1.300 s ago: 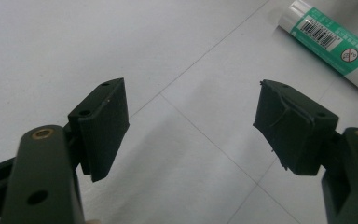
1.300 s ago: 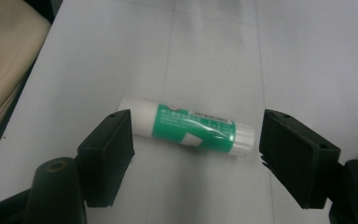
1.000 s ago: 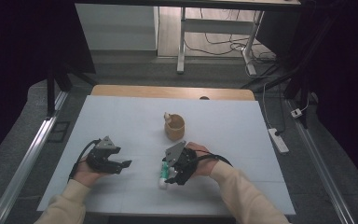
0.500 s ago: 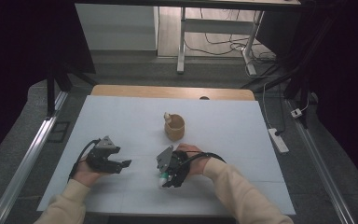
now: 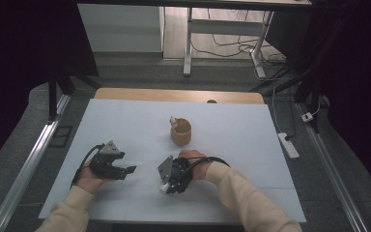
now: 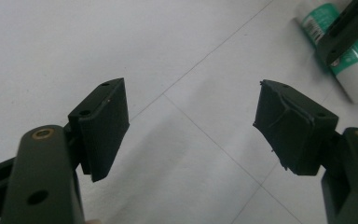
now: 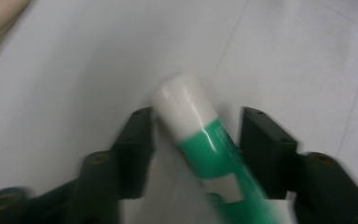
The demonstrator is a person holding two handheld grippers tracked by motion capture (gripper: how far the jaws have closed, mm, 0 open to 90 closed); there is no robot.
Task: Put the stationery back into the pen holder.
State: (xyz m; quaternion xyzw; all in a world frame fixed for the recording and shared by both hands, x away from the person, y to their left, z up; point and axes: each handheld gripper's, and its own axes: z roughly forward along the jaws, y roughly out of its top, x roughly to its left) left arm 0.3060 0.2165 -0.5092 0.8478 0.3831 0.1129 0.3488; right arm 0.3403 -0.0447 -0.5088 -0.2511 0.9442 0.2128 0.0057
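Right gripper view: a green-and-white tube (image 7: pixel 205 149), likely a glue stick, lies on the white table (image 7: pixel 65 70) between the two black jaws of the right gripper (image 7: pixel 196 140). White cap end points up-frame, green body runs to the lower right edge. The jaws have just been closing in on the tube. The left pad sits against the cap; a sliver of table shows between the right pad and the tube body, so a firm grip cannot be confirmed. Picture is motion-blurred.

Left gripper view: the left gripper (image 6: pixel 191 116) has its jaws wide apart with bare table between the pads. The tube (image 6: pixel 349 56) lies in the upper right corner of the frame, with a jaw of the right gripper (image 6: pixel 349 28) across it.

High view, near to far: the left gripper (image 5: pixel 110 164) sits lower left of centre, held low over the table (image 5: pixel 251 130) in the person's hand. The right gripper (image 5: pixel 173 177) is just right of it, lower centre, pointing down-frame at the tube (image 5: pixel 164 187), whose pale end shows at the jaw tips. Farther back, mid-frame, stands a small tan cup (image 5: pixel 180 132) with something pale at its rim, well apart from both grippers.
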